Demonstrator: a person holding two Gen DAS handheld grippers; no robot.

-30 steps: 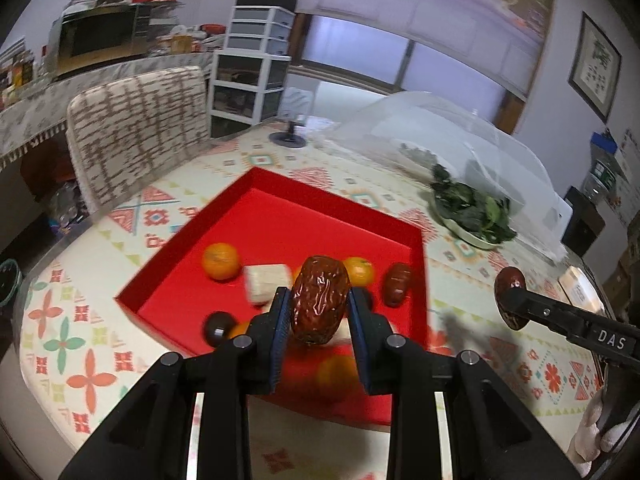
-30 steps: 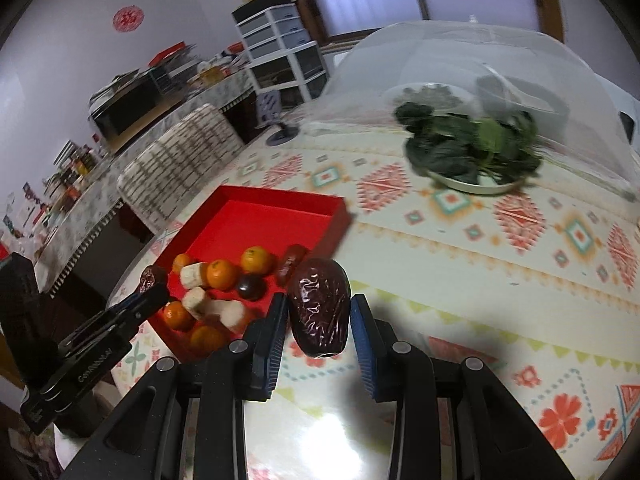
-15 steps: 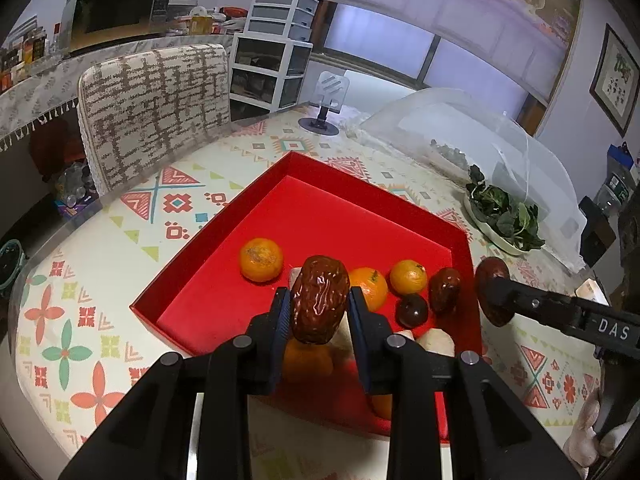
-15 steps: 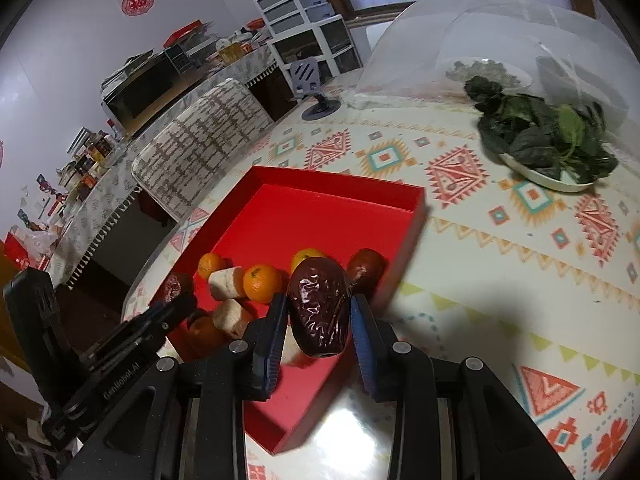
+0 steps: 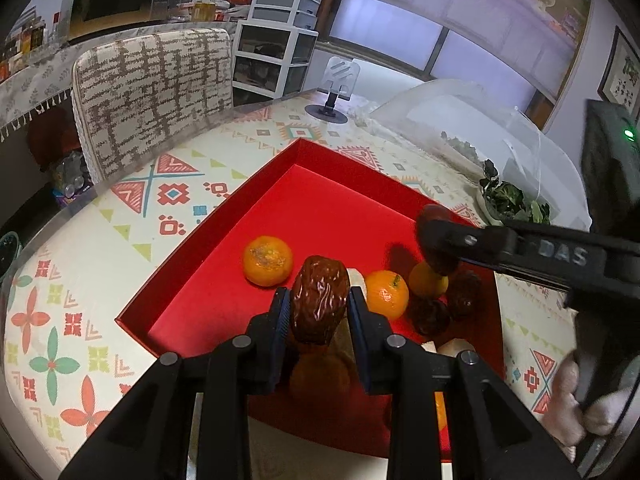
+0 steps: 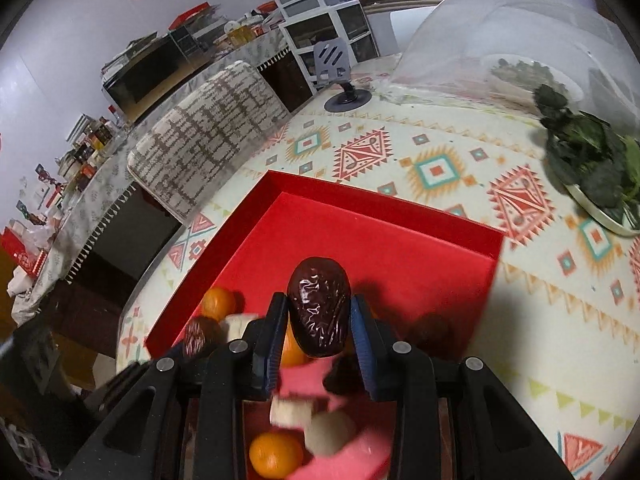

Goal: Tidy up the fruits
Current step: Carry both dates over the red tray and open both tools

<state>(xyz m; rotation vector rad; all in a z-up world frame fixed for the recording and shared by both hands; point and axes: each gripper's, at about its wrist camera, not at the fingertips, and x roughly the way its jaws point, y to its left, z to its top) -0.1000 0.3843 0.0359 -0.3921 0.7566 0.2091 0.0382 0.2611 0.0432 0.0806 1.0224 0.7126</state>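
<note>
A red tray lies on the patterned table, also in the right wrist view. It holds several oranges, dark dates and pale fruit pieces. My left gripper is shut on a wrinkled brown date above the tray's near part. My right gripper is shut on a dark date above the tray; it also shows in the left wrist view, reaching in from the right over the fruit.
A plate of leafy greens sits at the right of the table beside a clear dome cover. A phone stand is at the table's far edge. A patterned chair stands at the left.
Both grippers have moved forward over the tray, each still holding its date. The right gripper has come further in over the fruit from the right.
</note>
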